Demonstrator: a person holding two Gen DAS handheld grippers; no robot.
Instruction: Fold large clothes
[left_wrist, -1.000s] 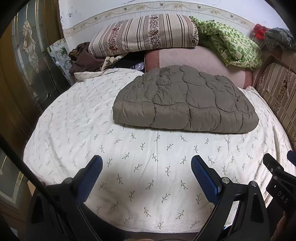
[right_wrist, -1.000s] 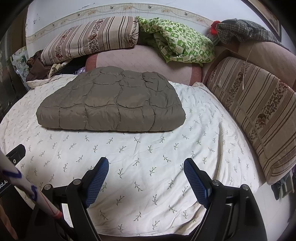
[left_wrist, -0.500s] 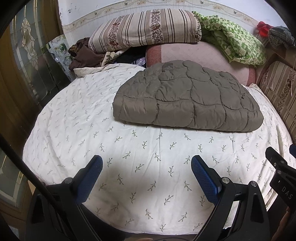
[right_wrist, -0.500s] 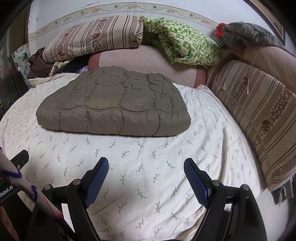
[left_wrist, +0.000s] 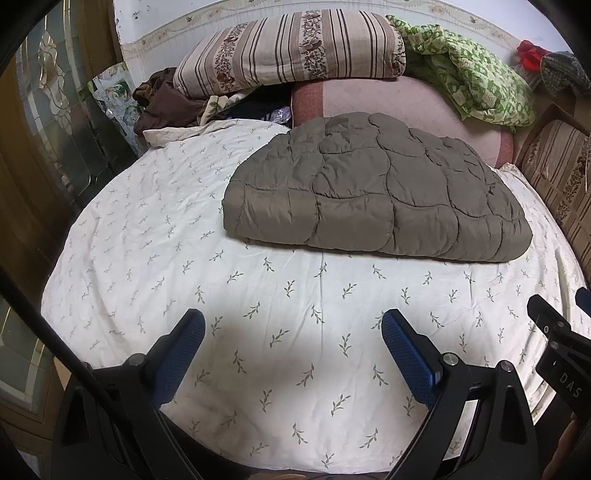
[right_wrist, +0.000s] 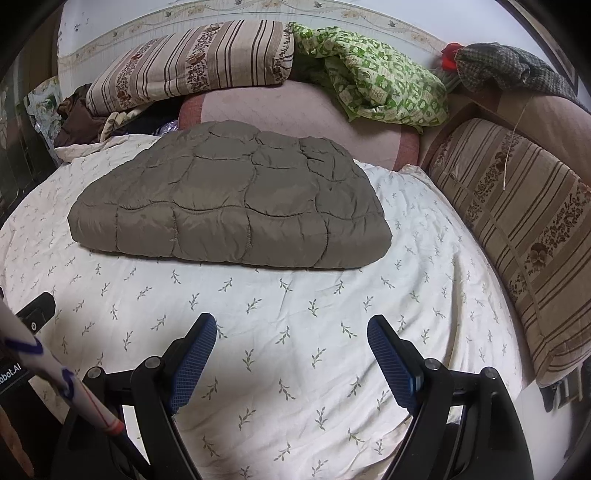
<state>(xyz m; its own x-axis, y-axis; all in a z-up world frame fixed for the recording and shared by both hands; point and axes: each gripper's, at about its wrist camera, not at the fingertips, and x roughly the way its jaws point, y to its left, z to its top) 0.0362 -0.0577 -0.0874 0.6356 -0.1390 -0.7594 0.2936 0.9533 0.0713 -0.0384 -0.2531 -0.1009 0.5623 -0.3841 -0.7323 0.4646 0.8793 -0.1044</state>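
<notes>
Brown quilted jacket (left_wrist: 373, 195), beyond open fingers (left_wrist: 406, 354)

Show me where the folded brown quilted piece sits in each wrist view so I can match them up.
Left wrist view: the brown quilted piece lies right of centre, upper middle, on the leaf-print sheet.
Right wrist view: the same piece lies left of centre, upper middle.
Shared landmark: the striped floral pillow behind it, against the wall.
</notes>
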